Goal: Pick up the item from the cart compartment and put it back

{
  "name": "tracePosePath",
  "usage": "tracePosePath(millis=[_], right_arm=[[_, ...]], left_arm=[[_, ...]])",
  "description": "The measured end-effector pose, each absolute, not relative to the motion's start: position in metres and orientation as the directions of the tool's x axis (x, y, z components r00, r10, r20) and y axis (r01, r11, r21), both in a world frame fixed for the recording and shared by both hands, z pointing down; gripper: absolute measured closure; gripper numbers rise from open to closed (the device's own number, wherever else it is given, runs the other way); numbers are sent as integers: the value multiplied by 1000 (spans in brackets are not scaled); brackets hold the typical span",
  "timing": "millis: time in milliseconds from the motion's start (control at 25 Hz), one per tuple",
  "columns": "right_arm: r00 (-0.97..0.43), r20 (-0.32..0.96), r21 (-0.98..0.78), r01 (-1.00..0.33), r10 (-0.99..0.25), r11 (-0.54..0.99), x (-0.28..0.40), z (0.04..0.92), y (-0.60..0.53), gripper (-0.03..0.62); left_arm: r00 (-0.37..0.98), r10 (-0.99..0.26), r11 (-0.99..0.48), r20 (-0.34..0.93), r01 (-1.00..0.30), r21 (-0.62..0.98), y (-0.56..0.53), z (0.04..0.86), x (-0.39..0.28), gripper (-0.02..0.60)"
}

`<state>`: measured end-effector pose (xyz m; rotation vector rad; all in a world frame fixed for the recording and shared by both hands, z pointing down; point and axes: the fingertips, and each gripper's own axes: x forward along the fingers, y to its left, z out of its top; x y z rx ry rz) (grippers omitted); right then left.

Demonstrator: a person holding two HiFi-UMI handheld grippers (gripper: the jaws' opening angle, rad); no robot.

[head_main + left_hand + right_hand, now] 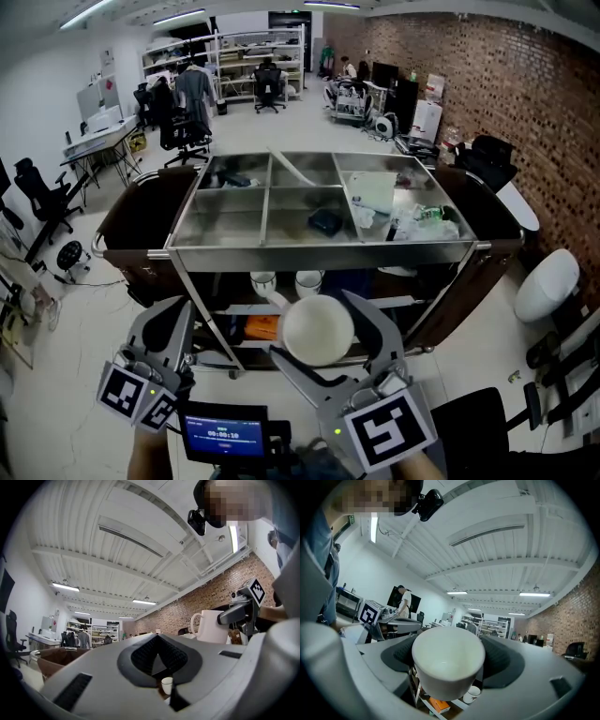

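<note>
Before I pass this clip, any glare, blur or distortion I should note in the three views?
Head view: evenly lit and sharp, though the wide lens bows the cart and the room around it. Left gripper view: black vignette around the edge, ceiling strip lights blown out, the near jaws soft. Right gripper view: same vignette, the white mug close up and slightly soft, background sharp.

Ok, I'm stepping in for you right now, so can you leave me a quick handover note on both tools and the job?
Left tool: shut, empty, held in front of the cart.
Right tool: shut on the white mug, upright, in front of the cart's lower shelf.
Done: mug picked up.
Left: put it back in the cart. Two similar mugs stand on the lower shelf, so that is probably its place.
</note>
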<state>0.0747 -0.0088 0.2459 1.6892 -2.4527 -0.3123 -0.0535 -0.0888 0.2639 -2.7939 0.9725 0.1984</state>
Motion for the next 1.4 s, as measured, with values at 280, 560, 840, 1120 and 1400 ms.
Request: tracePosePath(millis=[280,560,840,1120,1400], right_arm=[[-341,6,251,-909,-940,332,77,248,-15,184],[-325,-13,272,-911,-946,309,84,228,-45,186],[-325,-16,297,-904,-945,306,93,211,-85,186],[-319,-3,313,-900,-948,302,116,204,-123,185],[-340,-18,348,-884,-940,313,152,199,-177,185]], left_arm=[[780,-595,-773,-193,-621,-125,-94,262,-53,569],[781,-590,-774,-206,-620,-133,-105,254,-53,569],[781,-563,-773,-271,-613,-163,-132,230,-37,568],[812,-522,-798,-263,-573,-185,-152,227,1,569],[817,-517,-804,-255,-566,-183,-192,227,39,568]])
